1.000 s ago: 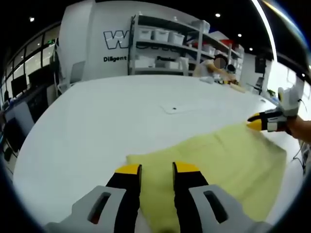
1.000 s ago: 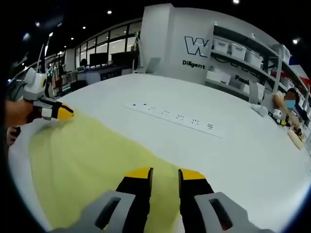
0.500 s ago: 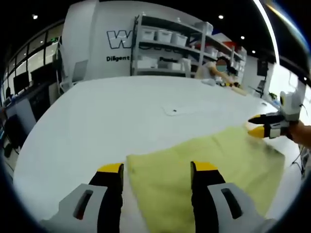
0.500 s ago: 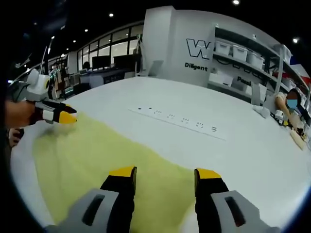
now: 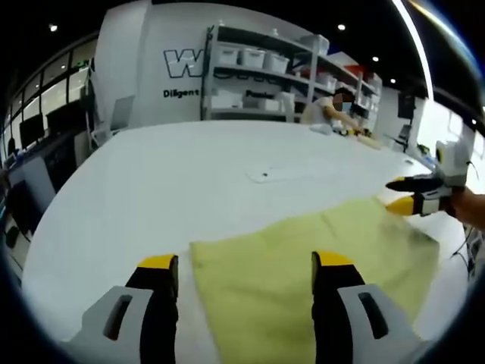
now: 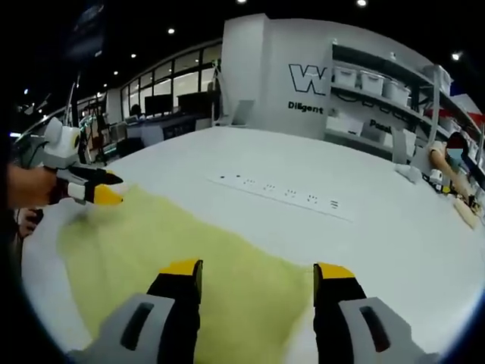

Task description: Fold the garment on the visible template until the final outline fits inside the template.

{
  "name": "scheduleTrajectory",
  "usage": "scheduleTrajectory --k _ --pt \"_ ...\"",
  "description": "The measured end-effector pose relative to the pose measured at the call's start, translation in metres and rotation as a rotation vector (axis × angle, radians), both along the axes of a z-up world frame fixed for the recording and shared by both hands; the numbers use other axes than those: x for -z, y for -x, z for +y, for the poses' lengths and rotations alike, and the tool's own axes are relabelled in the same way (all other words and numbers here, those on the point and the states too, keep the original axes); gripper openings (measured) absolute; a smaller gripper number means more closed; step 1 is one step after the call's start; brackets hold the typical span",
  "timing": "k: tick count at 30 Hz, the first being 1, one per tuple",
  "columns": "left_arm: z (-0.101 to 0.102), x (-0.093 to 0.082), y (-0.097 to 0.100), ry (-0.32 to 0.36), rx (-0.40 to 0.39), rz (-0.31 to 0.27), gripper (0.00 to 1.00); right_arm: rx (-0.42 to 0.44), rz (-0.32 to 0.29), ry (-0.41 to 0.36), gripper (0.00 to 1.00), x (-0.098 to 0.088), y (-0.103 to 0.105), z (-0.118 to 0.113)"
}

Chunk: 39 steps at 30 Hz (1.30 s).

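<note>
Between the spread fingers of the left gripper [image 5: 245, 267], nothing is gripped; the yellow-tipped fingers [image 5: 157, 265] are held wide apart above one corner of the yellow garment [image 5: 318, 254]. The fingers of the right gripper [image 6: 258, 273] are likewise parted and empty, poised over the opposite corner of the same cloth. The garment is spread flat on the white bench [image 5: 174, 174], its far edge running diagonally across both views. At the far corner in the left gripper view, the right gripper is seen held by a hand [image 5: 467, 206], its tips just above the cloth. A power strip [image 6: 282, 197] is set into the bench beyond the garment. Shelving with bins [image 5: 261, 72] is seen against the back wall.
</note>
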State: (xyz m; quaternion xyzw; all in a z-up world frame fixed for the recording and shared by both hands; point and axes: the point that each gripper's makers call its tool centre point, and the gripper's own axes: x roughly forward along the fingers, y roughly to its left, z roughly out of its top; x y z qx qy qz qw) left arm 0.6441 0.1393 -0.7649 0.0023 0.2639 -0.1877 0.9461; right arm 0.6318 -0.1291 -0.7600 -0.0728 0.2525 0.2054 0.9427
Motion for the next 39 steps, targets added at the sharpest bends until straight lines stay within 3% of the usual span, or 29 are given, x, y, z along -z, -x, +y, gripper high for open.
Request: scheduleTrajectory --k 7,18,39 --pt "0.001 -0.012 0.007 -0.003 0.004 -0.016 0.66 0.014 -0.015 -0.042 0.64 -0.011 0.008 0.000" --pt "0.004 -0.026 0.025 0.002 0.005 -0.029 0.65 0.014 -0.034 -0.031 0.64 -0.024 0.028 -0.005" --pt "0.017 -0.055 0.091 0.000 0.002 -0.056 0.63 0.015 -0.069 -0.025 0.63 -0.057 0.086 -0.004"
